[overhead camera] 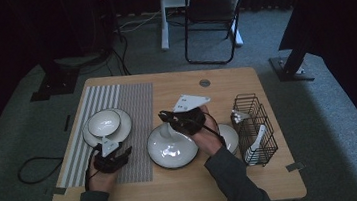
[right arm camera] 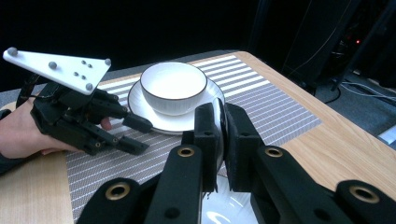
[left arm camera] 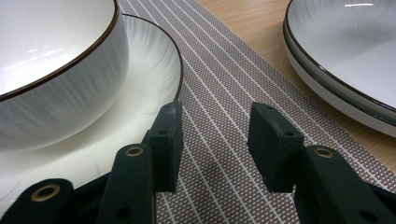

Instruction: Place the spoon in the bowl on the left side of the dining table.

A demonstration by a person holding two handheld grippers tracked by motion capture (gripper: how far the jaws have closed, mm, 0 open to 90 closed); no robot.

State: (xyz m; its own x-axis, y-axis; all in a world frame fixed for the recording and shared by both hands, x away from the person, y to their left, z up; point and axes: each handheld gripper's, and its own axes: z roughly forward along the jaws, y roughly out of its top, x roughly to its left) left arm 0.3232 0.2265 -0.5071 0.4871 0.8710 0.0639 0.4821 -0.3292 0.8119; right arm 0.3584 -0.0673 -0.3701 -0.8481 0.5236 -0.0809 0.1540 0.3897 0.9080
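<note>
I see a dim, dark-edged room; overhead light glares on the plate (overhead camera: 172, 149), and my own jaws blur nearest the lens.

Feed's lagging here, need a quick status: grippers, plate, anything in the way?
Right gripper shut on big plate rim. Left gripper open, empty, over placemat beside bowl on small plate. Path onto placemat looks clear.

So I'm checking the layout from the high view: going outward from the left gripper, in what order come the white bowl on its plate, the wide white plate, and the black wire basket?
From the left gripper:
1. White bowl on its plate, just beyond, on the striped mat.
2. Wide white plate, mid-table, clamped by the right gripper.
3. Black wire basket, far right edge.
</note>
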